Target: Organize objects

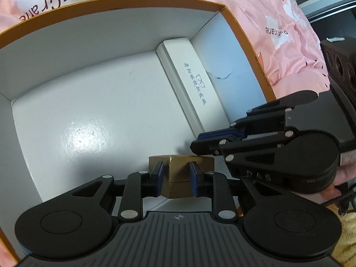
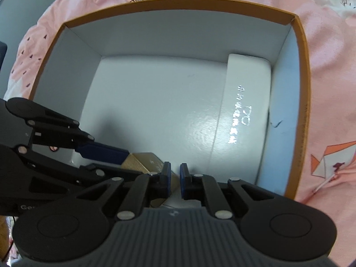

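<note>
Down near the close wall of the open box (image 1: 244, 24), a small gold box (image 1: 178, 171) sits on the white floor, one corner turned toward the left wrist camera. The left gripper (image 1: 176, 179) has its blue pads pressed on either side of that gold box, pinching it. The right gripper (image 2: 175, 181) reaches in from the right side of the left view, jaws drawn nearly together with only a slim gap and nothing caught between them; its tips lie just beside the gold box's far right edge, and whether they actually touch it is hard to judge from either view. In the right wrist view the gold box shows only partly, behind the left-hand finger of the right gripper.

Farther back, a long white case (image 1: 189, 75) with silver lettering and a small glasses emblem lies flat along the right-hand wall of the open box, well apart from the gold box. The open box has an orange rim and grey-white inner walls. It rests on a pink cloth (image 2: 329, 66) printed with "Paper Crane" and white shapes
</note>
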The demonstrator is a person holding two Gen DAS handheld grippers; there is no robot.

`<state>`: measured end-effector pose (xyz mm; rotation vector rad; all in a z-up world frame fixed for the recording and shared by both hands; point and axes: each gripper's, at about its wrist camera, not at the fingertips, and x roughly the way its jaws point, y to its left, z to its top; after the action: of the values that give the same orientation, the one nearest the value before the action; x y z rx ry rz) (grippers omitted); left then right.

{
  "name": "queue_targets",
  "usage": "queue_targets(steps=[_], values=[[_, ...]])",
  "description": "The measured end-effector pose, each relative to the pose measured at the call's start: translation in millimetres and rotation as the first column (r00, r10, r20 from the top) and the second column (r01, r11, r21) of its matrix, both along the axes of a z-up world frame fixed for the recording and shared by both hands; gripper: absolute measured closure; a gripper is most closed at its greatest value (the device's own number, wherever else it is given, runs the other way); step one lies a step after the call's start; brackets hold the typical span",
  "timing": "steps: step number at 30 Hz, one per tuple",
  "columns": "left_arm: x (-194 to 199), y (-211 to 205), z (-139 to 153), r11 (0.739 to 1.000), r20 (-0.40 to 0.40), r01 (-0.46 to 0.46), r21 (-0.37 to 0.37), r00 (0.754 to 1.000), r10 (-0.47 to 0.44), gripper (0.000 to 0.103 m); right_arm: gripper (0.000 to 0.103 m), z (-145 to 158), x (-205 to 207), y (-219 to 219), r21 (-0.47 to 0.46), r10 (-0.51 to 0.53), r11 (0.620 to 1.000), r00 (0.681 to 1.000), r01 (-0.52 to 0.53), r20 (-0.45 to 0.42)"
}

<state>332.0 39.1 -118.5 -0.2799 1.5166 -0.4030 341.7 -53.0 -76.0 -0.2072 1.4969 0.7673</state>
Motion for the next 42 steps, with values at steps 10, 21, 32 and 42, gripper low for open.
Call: queue_targets(steps=[10,21,32,42], values=[[1.8,-0.7,-11.5,0.99,-0.075,-0.13,-0.06,0.989,0.125,0.076,0.094,10.6,2.9,-4.3,-0.018,-0.009,1.0,0.995,0.01,0.099],[1.2,-1.4,-9.0,0.979,-0.063,-0.198,-0.038,0.979,0.195,0.075,0.093,26.8,-0.5,-19.1,-0.001,-0.005,1.0,0.983,0.005,0.185],[-9.3,25.0,-22.9,0.94,-0.136,-0.313,-0.134,0.945,0.296,0.076,0.078,19.3,-6.2,-19.3,-0.024,-0.045,0.999,0.999,0.045,0.021],[-12.0,26.5,-26.5,0.942,-0.174,-0.297,-0.155,0.947,0.27,0.076,0.087,10.3,1.7,-8.6,-0.071,-0.099,0.993,0.995,0.099,-0.003]])
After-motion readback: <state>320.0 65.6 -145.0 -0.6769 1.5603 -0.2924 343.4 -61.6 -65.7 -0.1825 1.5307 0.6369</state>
